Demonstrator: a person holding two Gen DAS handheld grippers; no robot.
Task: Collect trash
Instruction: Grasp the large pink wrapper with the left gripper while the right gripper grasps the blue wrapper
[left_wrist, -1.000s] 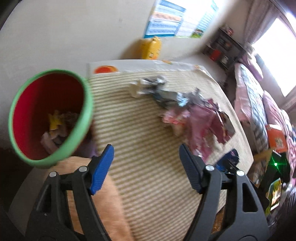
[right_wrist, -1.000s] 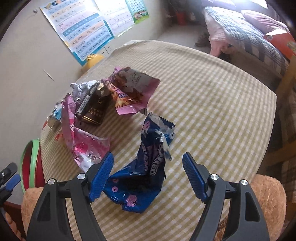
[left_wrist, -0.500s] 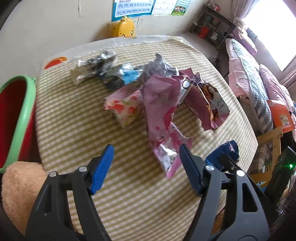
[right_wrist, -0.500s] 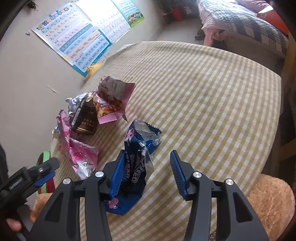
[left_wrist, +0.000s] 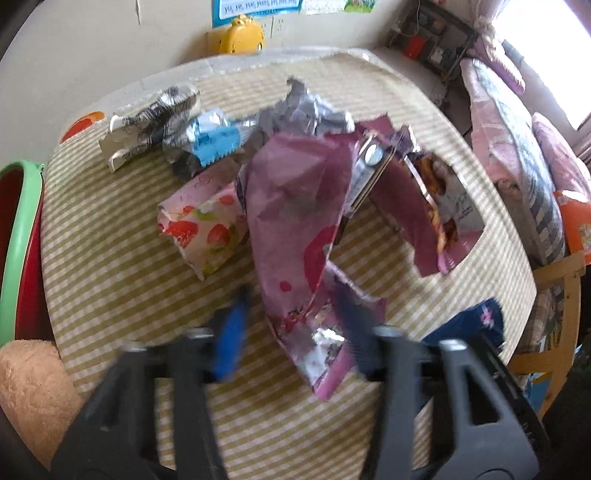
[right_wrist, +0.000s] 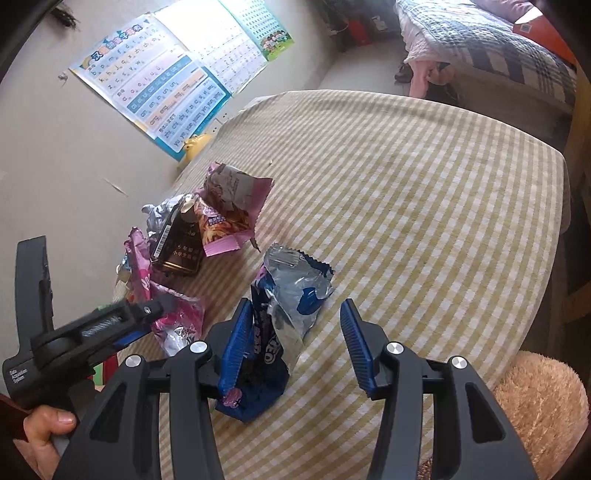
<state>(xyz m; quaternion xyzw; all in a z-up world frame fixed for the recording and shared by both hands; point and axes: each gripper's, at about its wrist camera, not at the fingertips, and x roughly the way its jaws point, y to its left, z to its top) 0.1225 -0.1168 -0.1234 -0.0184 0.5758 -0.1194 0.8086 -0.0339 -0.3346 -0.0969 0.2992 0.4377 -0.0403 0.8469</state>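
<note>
Two wrappers are being taken up at once from the desk (right_wrist: 424, 221), which is covered in a yellow-checked cloth. The left tool (left_wrist: 295, 325) points steeply down at the near end of a long pink foil wrapper (left_wrist: 295, 229). Its fingers are smeared by motion in its own view. Seen from the right wrist it looks pinched together on that torn, silvery end, so I judge it closed on the wrapper.

The right tool (right_wrist: 295, 306) has just been closing and stands partly open. A crumpled blue cookie wrapper (right_wrist: 258, 384) rises between its fingers and leans against the left pad. The right pad is clear of it, so nothing is gripped yet.

Both wrappers look feather-light, thin and slick, and they should crush flat rather than resist. A bunched fold or a crimped seam is the safest place to hold, since a single smooth layer could slide out. The pink one lies partly over a strawberry-printed pack (left_wrist: 203, 229) and may drag it along.

The red bin with a green rim (left_wrist: 18, 240) waits at the desk's left edge.
</note>
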